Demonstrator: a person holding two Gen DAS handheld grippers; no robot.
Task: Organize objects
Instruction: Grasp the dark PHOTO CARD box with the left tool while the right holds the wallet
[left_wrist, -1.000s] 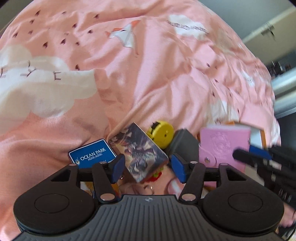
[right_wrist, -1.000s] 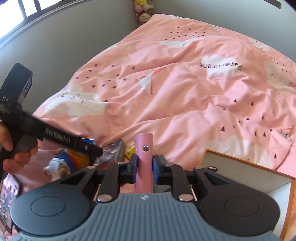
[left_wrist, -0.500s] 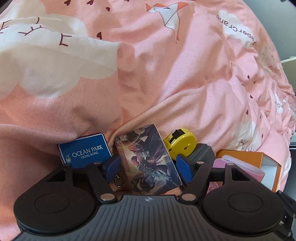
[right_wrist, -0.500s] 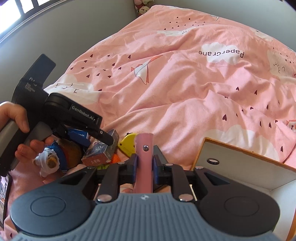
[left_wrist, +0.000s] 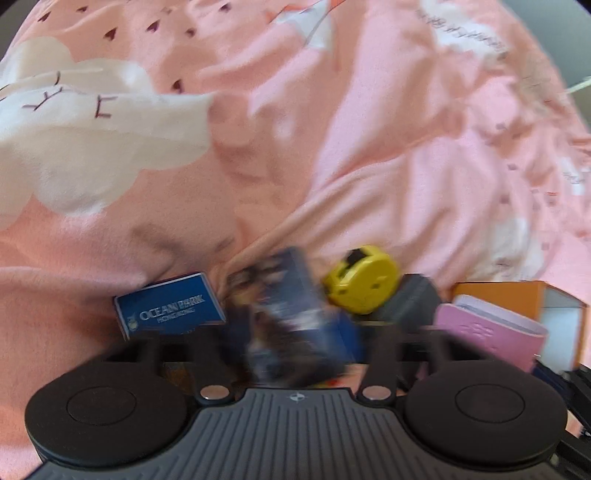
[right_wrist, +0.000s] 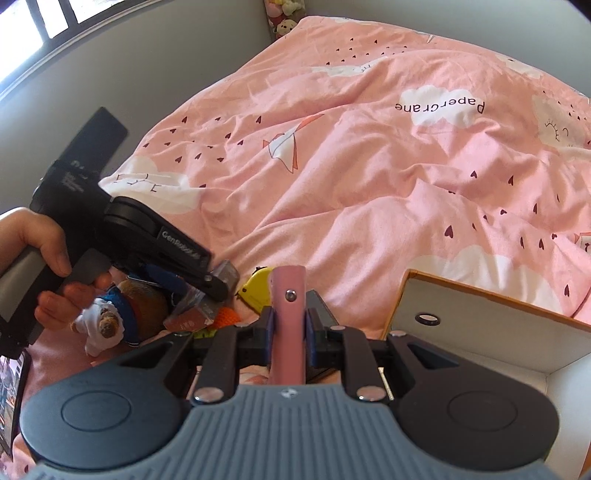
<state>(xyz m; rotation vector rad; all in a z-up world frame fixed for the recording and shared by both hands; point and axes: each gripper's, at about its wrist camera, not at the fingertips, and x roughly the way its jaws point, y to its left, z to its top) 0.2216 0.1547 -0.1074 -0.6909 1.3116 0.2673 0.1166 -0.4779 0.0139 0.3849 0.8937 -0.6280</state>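
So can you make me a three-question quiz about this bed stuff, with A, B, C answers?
1. Where is the yellow tape measure?
A. inside the orange box
B. on the pink duvet beside the picture-printed box
C. in the person's hand

2. What colour is the Ocean Park card?
A. blue
B. green
C. red

3. What is the right gripper doing?
A. hanging open
B. pinching the plush toy
C. clamped on the pink wallet

Answers: 1 B, it lies on the duvet next to the picture-printed box; 2 A, white letters on blue; 3 C, both pads press the wallet's sides.
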